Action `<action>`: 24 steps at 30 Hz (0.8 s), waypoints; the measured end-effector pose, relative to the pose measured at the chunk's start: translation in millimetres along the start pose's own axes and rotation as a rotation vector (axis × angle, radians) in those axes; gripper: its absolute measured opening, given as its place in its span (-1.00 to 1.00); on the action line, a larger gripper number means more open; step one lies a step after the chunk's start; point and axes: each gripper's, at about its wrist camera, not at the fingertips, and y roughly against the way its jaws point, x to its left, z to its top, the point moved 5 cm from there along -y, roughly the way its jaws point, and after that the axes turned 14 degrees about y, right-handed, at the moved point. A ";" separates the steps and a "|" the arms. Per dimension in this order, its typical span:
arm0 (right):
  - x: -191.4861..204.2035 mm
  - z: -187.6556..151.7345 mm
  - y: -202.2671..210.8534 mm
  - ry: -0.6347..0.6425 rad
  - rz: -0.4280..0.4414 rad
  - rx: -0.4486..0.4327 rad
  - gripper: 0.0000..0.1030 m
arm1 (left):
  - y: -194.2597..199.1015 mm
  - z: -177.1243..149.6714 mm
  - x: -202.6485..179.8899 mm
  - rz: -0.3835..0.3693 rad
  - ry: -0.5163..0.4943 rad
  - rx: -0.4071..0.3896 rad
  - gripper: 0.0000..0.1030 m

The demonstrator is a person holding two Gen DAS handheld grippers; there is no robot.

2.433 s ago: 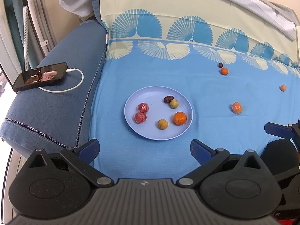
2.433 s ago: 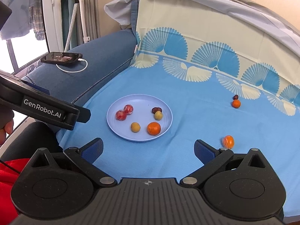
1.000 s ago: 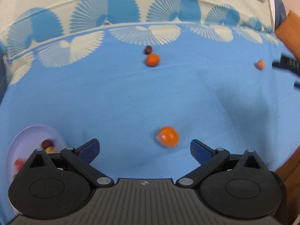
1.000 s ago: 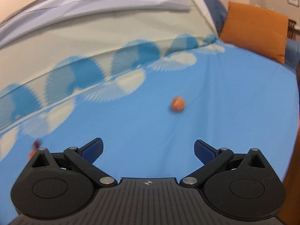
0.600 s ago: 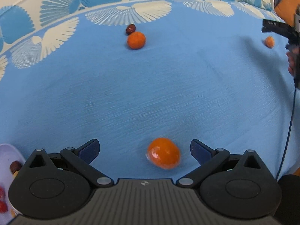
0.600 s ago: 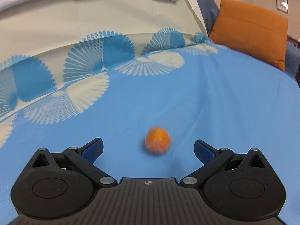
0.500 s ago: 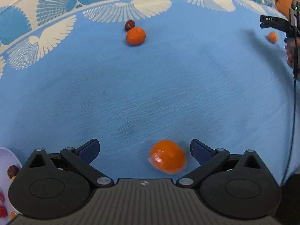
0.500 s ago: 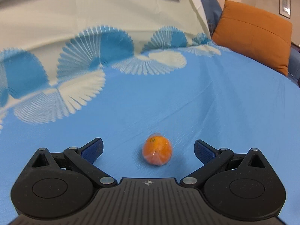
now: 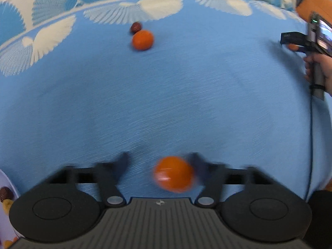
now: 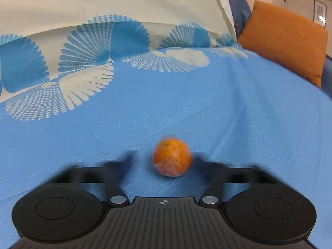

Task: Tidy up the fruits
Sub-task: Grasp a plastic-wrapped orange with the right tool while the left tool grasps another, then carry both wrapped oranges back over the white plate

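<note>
Between right gripper (image 10: 161,161) jaws, wrapped orange (image 10: 171,158), stem-end up

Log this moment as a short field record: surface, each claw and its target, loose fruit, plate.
surface: blue cloth with fan print
left claw: jaws blurred, apart either side of a near orange; contact unclear
right claw: jaws blurred, apart around a wrapped orange lying on the cloth
loose fruit: far orange with a small dark fruit just behind it
plate: only its edge shows at lower left of the left wrist view, with fruit on it
orange cushion: at the right, beyond the cloth
</note>
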 end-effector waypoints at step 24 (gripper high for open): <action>99.0 -19.5 318.4 0.140 0.480 -0.205 -0.24 | 182.7 -10.2 72.2 0.122 0.111 -0.083 -0.22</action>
